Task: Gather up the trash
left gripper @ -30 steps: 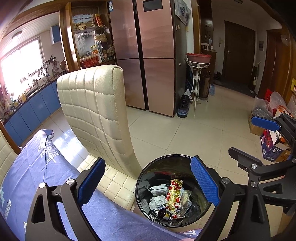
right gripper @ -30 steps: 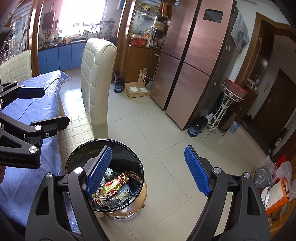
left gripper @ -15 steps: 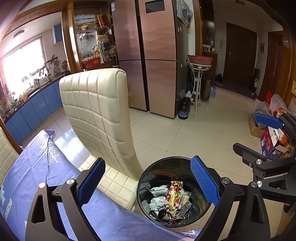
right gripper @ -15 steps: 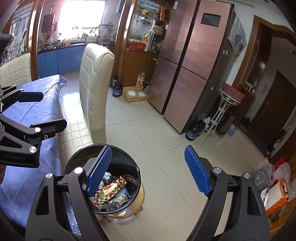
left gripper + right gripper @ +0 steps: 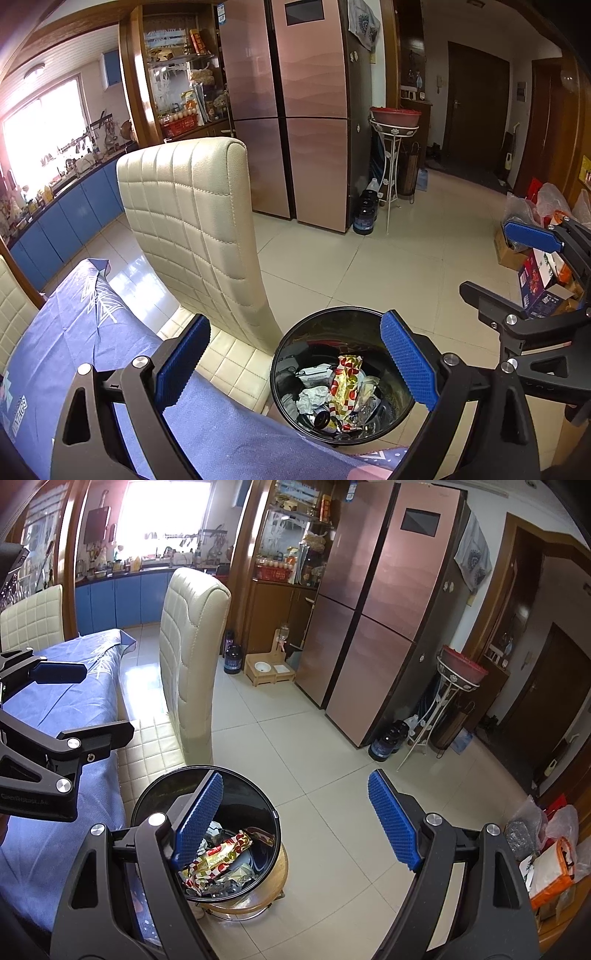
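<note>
The left gripper (image 5: 295, 363) has its black fingers with blue ribbed pads (image 5: 408, 360) spread wide apart, holding and touching nothing. The right gripper (image 5: 295, 827) is likewise wide open and empty, its blue ribbed pads (image 5: 393, 825) well apart.

In the left wrist view, a round black glossy trash bin (image 5: 397, 417) sits at about 5 o'clock, partly between the fingers and below them. Inside lie a red-and-gold crinkled snack wrapper (image 5: 343, 384), crumpled white paper (image 5: 312, 397) at its 9 o'clock, and other scraps too small to name. In the right wrist view the bin stands on a round wooden stool (image 5: 258, 897) on the beige tiled floor (image 5: 332, 775).

Just beside the bin, at its 10 o'clock, stands a cream quilted leather chair (image 5: 195, 221). A desk under a blue patterned cloth (image 5: 66, 332) fills the 8 o'clock area. A copper-coloured four-door refrigerator (image 5: 295, 110) stands at 12 o'clock, well apart from the bin.
</note>
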### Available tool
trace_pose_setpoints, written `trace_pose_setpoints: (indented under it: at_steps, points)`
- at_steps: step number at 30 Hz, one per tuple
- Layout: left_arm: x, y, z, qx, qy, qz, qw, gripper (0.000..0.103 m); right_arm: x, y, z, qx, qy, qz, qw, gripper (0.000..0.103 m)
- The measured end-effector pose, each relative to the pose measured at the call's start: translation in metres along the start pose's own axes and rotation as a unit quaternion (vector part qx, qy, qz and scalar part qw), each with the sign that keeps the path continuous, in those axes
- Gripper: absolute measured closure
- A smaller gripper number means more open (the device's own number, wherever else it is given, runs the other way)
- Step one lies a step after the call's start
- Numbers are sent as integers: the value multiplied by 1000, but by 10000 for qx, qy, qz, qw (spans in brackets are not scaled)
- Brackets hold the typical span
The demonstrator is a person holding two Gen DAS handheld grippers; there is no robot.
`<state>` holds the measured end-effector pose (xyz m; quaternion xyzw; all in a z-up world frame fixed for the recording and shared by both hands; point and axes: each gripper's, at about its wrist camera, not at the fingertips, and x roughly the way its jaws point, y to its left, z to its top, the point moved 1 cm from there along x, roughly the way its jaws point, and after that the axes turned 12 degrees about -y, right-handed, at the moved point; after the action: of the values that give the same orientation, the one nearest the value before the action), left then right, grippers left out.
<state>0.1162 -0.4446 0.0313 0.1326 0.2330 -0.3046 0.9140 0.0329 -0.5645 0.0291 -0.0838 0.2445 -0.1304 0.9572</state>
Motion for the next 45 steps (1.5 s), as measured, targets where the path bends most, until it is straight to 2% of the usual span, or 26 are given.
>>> trace_pose_setpoints:
  at_steps: [28, 32, 36, 40, 45]
  points:
    - [-12, -1, -3, -57, -45, -179, 9998, 12, -9, -1, -1, 1, -7, -3, 10000, 21]
    - [-13, -1, -5, -152, 10, -414, 9990, 12, -9, 0, -1, 2, 2, 8, 10000, 21]
    - [-14, -2, -6, -150, 1, -411, 9990, 12, -10, 2, -1, -25, 11, 28, 10000, 21]
    - [-13, 0, -7, -304, 62, -600, 9977, 12, -11, 4, -3, -41, 21, 33, 10000, 21]
    - [-15, -3, -11, -253, -66, -458, 9986, 7, -11, 3, -4, -22, 37, 17, 10000, 21]
